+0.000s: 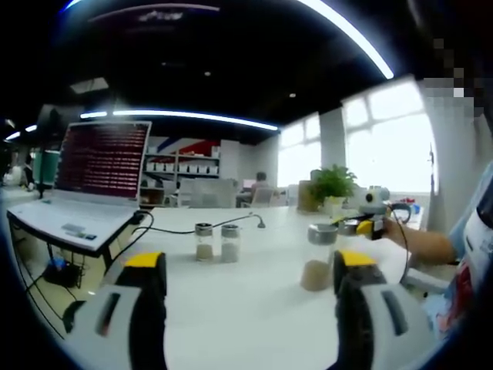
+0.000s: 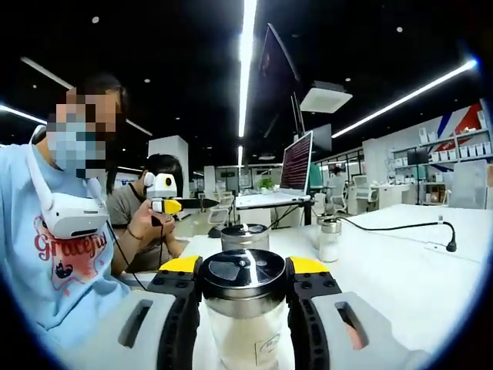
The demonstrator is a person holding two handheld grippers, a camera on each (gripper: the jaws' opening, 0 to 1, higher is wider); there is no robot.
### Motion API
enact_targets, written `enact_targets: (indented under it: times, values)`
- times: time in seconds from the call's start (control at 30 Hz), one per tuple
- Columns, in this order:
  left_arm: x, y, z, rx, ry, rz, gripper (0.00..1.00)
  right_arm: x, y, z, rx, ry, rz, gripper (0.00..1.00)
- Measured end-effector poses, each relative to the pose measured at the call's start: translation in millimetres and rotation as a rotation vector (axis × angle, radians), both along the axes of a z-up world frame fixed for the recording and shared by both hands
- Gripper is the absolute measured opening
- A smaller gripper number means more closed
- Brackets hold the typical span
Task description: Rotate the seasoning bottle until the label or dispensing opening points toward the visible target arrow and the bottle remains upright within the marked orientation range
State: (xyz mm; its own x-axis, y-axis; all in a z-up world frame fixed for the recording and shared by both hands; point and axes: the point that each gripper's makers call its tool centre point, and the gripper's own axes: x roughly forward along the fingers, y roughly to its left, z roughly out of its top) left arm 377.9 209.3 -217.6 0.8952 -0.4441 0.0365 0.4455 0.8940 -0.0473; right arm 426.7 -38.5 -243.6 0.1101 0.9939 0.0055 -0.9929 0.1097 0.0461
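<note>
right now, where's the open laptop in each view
left gripper view: the laptop sits at the left on the white table, its screen full of red text facing the camera.
right gripper view: the laptop is far back, right of centre, above the seasoning bottle between the jaws.
shared landmark: the black cable lying on the table.
</note>
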Motion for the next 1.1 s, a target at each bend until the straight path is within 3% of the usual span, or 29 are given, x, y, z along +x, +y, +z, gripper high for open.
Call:
enact_targets:
  times: [0.57, 1.1]
  values:
    - [0.5, 3.5, -0.6, -0.011, 0.006, 0.007, 0.96, -2.0, 2.7, -2.0, -0.042, -0.019, -0.056, 0.42]
    - [2.2, 3.1, -1.3, -0.008, 0.009, 0.005, 0.96, 3.5, 2.3, -1.7, -0.034, -0.025, -0.133, 0.42]
